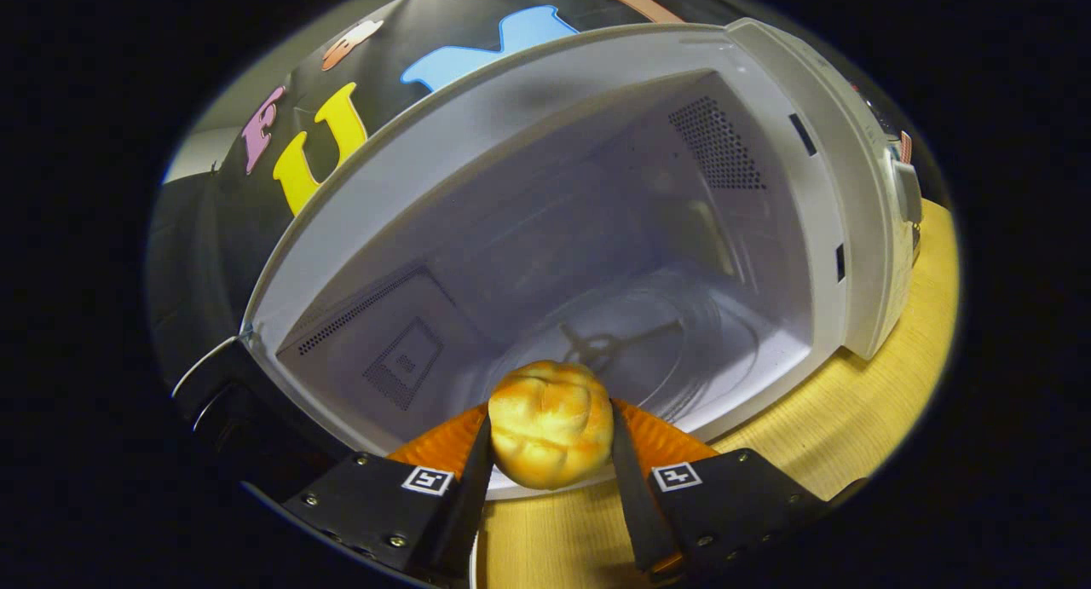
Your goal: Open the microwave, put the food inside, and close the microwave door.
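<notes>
1. The gripper [551,453] is closed on a bread roll [551,435]. Both fingers press on its sides.
2. The roll is held right at the front lip of the microwave [597,231], just above the wooden table [852,418].
3. The microwave door [222,384] is wide open on the left. The glass plate [665,342] lies just beyond the roll.
4. The roll is soft. I think a hard squeeze could squash it.
5. If the fingers let go now, the roll may drop on the lip and roll out onto the table.
6. If the gripper goes in too low, it may bump the lip or the plate.
</notes>
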`<state>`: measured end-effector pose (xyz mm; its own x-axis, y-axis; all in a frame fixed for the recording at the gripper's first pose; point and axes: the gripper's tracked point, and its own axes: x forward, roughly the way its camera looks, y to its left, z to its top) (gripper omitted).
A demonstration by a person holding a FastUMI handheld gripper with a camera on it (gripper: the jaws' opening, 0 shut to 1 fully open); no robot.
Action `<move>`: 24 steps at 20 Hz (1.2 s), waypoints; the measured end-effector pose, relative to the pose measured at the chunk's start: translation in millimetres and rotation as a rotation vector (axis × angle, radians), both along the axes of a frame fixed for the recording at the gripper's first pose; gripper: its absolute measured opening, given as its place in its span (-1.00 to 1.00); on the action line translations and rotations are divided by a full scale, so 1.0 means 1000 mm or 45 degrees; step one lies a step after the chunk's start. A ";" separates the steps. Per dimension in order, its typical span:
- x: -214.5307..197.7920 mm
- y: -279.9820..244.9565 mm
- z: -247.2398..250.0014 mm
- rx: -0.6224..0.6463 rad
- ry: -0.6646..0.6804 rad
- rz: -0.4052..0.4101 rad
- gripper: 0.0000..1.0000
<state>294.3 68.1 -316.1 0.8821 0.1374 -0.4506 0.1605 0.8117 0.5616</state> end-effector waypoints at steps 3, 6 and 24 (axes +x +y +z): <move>0.018 0.006 -0.007 -0.027 -0.008 0.008 0.40; 0.029 0.003 -0.013 -0.111 -0.048 -0.004 0.40; -0.037 -0.001 0.056 -0.096 -0.210 0.091 0.95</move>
